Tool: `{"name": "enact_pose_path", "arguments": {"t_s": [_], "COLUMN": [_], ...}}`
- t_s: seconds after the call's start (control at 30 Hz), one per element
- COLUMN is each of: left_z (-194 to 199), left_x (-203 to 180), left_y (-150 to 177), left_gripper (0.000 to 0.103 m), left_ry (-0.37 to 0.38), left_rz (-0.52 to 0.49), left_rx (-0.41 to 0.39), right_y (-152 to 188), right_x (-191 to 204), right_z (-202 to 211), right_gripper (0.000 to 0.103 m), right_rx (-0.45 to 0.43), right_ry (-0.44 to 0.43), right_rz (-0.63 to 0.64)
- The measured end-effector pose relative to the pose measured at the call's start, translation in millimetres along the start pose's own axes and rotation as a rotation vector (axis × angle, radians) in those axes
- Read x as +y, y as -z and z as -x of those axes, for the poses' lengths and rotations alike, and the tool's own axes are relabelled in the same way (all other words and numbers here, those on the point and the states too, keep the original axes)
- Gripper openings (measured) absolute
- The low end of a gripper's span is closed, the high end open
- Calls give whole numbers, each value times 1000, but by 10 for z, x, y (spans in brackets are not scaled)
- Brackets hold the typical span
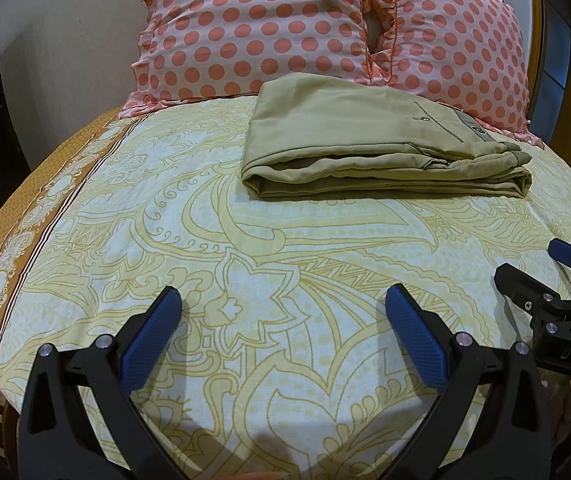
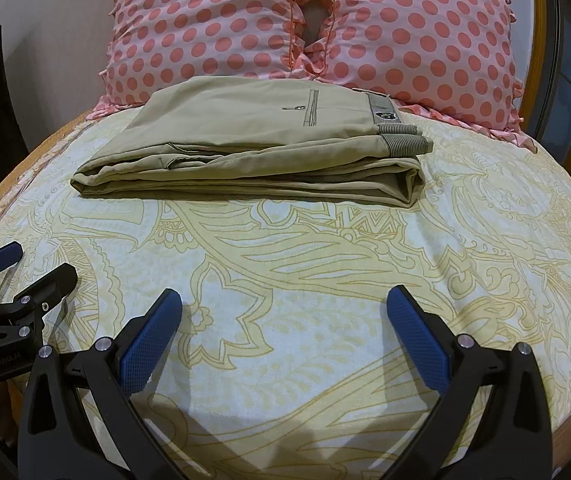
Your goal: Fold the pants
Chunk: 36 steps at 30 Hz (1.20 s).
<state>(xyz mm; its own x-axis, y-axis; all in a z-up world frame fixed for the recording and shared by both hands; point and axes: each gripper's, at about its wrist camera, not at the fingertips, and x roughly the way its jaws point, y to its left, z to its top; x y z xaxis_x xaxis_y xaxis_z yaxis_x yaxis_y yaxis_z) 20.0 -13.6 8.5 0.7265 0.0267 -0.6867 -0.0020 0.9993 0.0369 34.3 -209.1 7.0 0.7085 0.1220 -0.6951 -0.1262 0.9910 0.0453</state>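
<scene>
- Bed with a pale yellow-and-white paisley cotton sheet [image 1: 285, 264] fills both views; an ochre patterned border runs along its left edge in the left wrist view.
- Two pink pillows with coral polka dots and ruffled edges [image 2: 245, 28] stand against the head of the bed, side by side and touching.
- Khaki cotton pants [image 2: 253, 148] lie on the sheet just in front of the pillows, already folded into a flat, stacked rectangle; waistband with grey ribbed trim and a dark badge to the right, fold edges facing the cameras.
- Left gripper, black frame with blue textured pads [image 1: 283, 332], hangs over bare sheet well short of the pants; fingers spread wide, holding nothing.
- Right gripper, same make [image 2: 284, 332], likewise over bare sheet near the foot side; fingers spread wide, empty. Each gripper shows at the edge of the other's view.
- Judgement: folding looks complete, or nearly so; this reads as the closing step, both tools clear of the cloth.
- Next move, if any: only a check that layers sit square, perhaps a light press on the top layer. Otherwise, nothing calls for a grasp.
</scene>
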Motion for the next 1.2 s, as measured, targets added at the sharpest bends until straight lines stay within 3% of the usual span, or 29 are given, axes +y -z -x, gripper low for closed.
{"name": "enact_pose_path", "arguments": {"t_s": [1.2], "left_z": [-10], "left_x": [25], "left_y": [-11], "left_gripper": [101], "left_ry": [23], "left_rz": [-15], "left_rx": [19], "right_y": [-12], "right_x": [11], "right_z": [-5], "right_gripper": [102], "right_rx": [-8], "right_ry": [2], "right_rz": [-1]}}
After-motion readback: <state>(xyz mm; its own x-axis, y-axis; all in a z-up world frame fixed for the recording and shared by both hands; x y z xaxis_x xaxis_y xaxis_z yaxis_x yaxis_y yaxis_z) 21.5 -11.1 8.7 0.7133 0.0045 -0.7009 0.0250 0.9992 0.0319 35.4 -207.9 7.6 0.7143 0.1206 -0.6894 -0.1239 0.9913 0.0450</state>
